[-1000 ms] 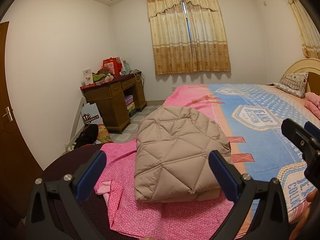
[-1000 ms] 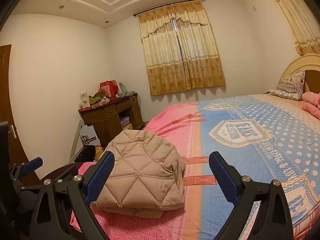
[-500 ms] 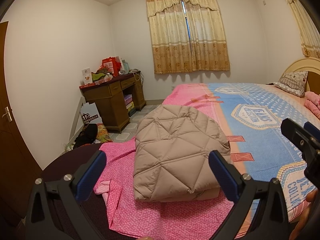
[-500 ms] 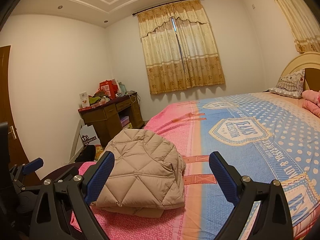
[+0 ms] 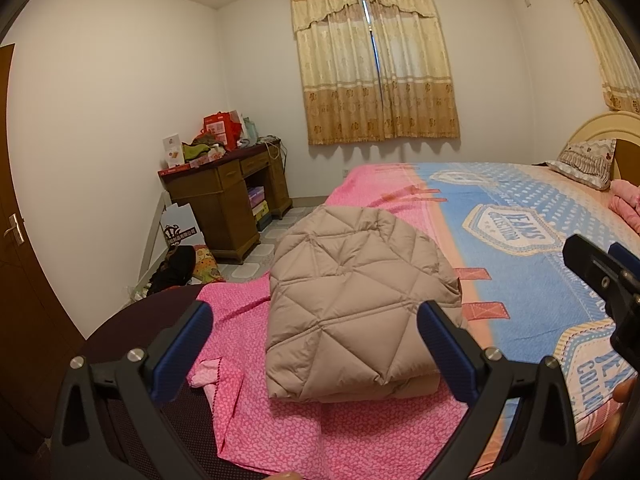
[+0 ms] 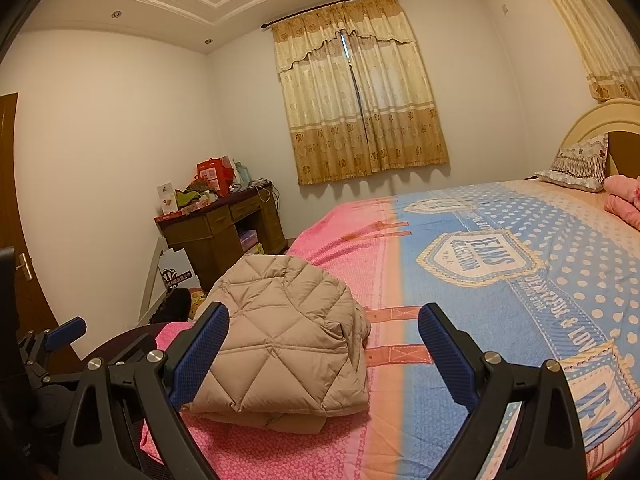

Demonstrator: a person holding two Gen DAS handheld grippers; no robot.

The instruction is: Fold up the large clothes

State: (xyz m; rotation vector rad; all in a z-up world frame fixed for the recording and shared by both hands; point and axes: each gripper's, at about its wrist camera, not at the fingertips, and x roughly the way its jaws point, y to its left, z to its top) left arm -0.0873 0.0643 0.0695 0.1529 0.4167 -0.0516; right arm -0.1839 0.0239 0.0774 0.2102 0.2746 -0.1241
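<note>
A beige quilted down jacket (image 5: 356,304) lies folded into a compact bundle on the pink end of the bed (image 5: 520,280); it also shows in the right wrist view (image 6: 280,344). My left gripper (image 5: 316,344) is open and empty, held back from the bundle and above its near edge. My right gripper (image 6: 324,348) is open and empty, held to the right of the bundle and behind it. Neither gripper touches the jacket. The right gripper's body (image 5: 600,276) shows at the right edge of the left wrist view.
The bed has a pink and blue printed cover (image 6: 500,280), a pillow (image 6: 580,164) and pink folded cloth (image 6: 624,200) at the headboard. A cluttered wooden desk (image 5: 228,196) stands by the far wall. A dark chair (image 5: 132,320) is at the bed's foot. A door (image 5: 20,240) is at the left.
Both views have shifted only slightly. The jacket has not moved and both grippers stay open.
</note>
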